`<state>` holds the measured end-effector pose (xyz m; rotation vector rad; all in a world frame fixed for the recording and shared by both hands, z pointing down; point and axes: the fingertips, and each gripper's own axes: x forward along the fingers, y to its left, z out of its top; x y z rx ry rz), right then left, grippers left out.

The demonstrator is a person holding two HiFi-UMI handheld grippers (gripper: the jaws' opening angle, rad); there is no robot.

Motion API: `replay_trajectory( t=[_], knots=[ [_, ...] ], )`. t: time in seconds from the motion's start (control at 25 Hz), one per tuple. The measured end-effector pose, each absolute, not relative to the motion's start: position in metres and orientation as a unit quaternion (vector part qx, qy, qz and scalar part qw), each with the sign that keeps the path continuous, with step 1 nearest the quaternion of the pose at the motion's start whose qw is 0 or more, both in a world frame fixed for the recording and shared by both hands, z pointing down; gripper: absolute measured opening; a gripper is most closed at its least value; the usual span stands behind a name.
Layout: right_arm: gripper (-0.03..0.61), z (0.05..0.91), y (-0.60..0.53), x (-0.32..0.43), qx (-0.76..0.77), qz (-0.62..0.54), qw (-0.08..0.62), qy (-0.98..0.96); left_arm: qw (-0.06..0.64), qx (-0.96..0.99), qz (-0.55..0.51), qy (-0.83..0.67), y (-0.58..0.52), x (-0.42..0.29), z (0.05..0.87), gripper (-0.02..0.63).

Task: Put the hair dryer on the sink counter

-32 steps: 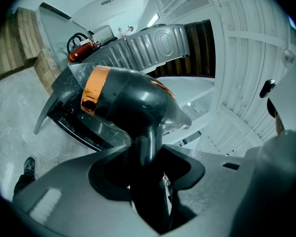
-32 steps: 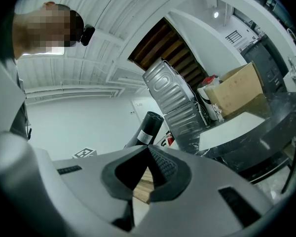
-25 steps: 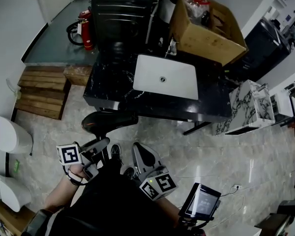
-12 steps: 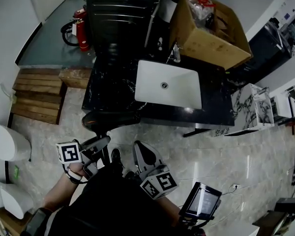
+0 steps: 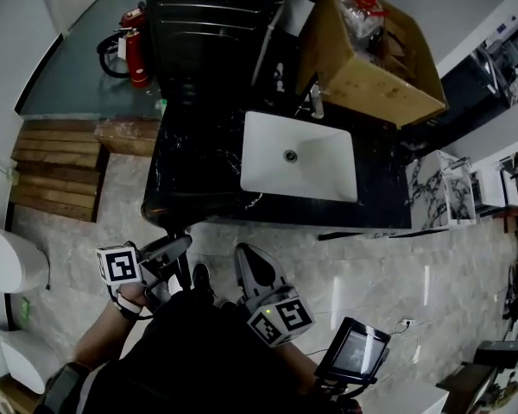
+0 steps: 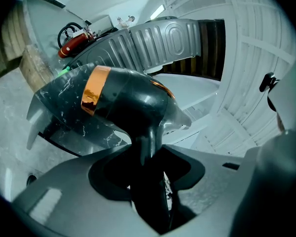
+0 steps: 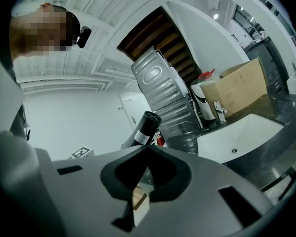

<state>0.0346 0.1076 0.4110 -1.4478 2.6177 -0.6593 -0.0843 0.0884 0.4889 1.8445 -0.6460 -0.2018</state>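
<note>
Left gripper view: left tongs (image 6: 149, 168) grip the hair dryer (image 6: 133, 100) handle; right tongs (image 7: 147, 151) closed, empty; worktop (image 6: 64, 117) ahead

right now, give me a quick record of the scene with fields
hair dryer: black with a copper band, handle clamped in the left gripper fingers
right gripper: fingers together, empty
sink counter: black marble with a white basin, ahead of both grippers
cardboard box: behind the basin
task state: hair dryer not yet on the sink counter
</note>
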Motion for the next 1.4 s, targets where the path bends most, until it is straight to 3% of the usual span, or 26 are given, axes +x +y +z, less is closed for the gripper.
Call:
replay_trajectory(
  t=[0.52,1.4],
  knots=[
    [-0.005,0.403,0.080,0.024,-0.513,-0.202,0.010,0.834,0.570,0.781,-0.105,-0.231,0.041,-0.092,0.498,0.181],
    [-0.005,0.417,0.013,0.046,-0.494,-0.237,0.040,0.836,0.555,0.787,-0.096,-0.251,-0.032,-0.070,0.479,0.181]
  ],
)
